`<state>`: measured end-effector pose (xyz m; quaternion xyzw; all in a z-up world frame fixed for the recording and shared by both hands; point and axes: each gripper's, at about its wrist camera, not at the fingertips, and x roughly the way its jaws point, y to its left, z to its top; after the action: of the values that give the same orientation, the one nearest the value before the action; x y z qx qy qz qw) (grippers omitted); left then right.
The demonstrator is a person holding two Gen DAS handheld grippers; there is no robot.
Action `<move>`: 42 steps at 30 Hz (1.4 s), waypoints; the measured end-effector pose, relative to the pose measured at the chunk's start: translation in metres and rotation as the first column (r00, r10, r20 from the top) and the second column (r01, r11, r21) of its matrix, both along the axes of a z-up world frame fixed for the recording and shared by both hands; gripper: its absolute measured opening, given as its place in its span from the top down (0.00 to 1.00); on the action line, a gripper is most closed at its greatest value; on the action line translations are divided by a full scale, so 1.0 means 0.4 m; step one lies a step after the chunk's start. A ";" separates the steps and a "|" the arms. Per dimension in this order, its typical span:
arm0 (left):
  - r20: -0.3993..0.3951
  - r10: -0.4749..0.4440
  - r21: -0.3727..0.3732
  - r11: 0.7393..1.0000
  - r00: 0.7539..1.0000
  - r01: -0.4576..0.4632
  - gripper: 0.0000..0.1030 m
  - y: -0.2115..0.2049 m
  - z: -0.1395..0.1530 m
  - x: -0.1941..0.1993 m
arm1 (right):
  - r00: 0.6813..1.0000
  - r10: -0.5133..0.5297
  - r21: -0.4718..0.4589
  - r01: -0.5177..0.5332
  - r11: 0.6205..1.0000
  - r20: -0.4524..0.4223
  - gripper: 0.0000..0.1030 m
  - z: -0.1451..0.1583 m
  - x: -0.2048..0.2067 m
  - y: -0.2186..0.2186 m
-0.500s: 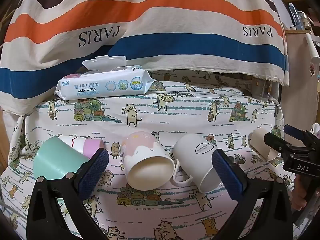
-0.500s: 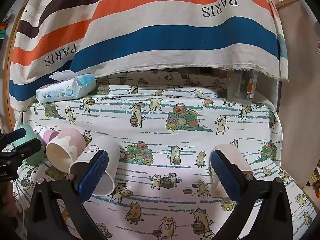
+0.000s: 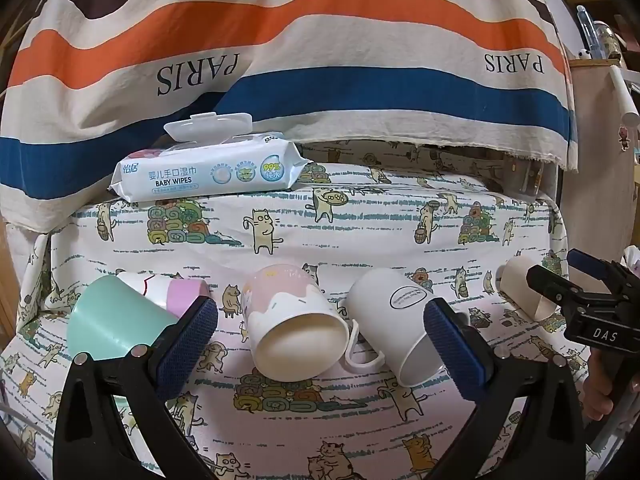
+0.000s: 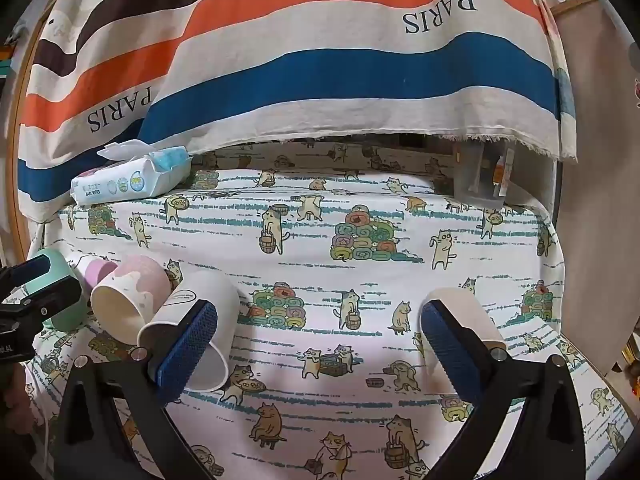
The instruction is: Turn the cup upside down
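Both tongs are hovering low over the table with the cat-print cloth point(image 4: 360, 276), pointing forward toward the striped cloth backdrop point(image 3: 320, 80), and both are spread wide with nothing between the blue pads. The left tongs point(image 3: 320, 344) frame a pink-and-white mug with a drip pattern point(image 3: 292, 320), which lies on its side with its mouth facing the camera. Just right of it, touching at the handle, is a white mug with an oval printed label point(image 3: 400, 316), also tipped over. Left of it lie a mint-green plastic cup point(image 3: 108, 320) and a white-and-lilac cup point(image 3: 168, 292). The right tongs point(image 4: 320, 348) sit further right, with a plain cream paper cup point(image 4: 464, 312) lying behind the right pad.

Readable stuff: "PARIS" upside down on the backdrop, "BABY WIPES" and "99%" on the pale-blue wipes pack point(image 3: 208, 172), and "DAS" on the right tongs' body in the left view.
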<state>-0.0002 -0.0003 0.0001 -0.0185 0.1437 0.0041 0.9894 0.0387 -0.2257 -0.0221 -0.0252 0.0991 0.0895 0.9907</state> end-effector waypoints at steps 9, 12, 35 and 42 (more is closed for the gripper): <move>0.000 -0.001 0.001 1.000 1.000 0.001 0.01 0.000 0.000 0.000 | 1.000 0.000 0.000 0.000 1.000 -0.001 0.00 0.002 0.002 0.004; 0.002 -0.002 0.001 1.000 1.000 0.002 0.01 0.000 0.000 0.000 | 1.000 0.000 0.000 0.000 1.000 -0.001 0.00 0.002 0.004 -0.001; 0.009 -0.002 0.003 1.000 1.000 0.002 0.01 0.000 0.004 -0.005 | 1.000 0.000 0.000 0.000 1.000 -0.003 0.00 0.001 0.005 -0.002; 0.010 -0.009 -0.001 1.000 1.000 0.009 0.01 -0.001 0.005 -0.005 | 1.000 0.000 0.000 0.000 1.000 -0.004 0.00 0.001 0.004 -0.001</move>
<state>-0.0020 -0.0008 0.0022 -0.0187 0.1388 -0.0003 0.9902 0.0403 -0.2262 -0.0216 -0.0251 0.1009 0.0893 0.9906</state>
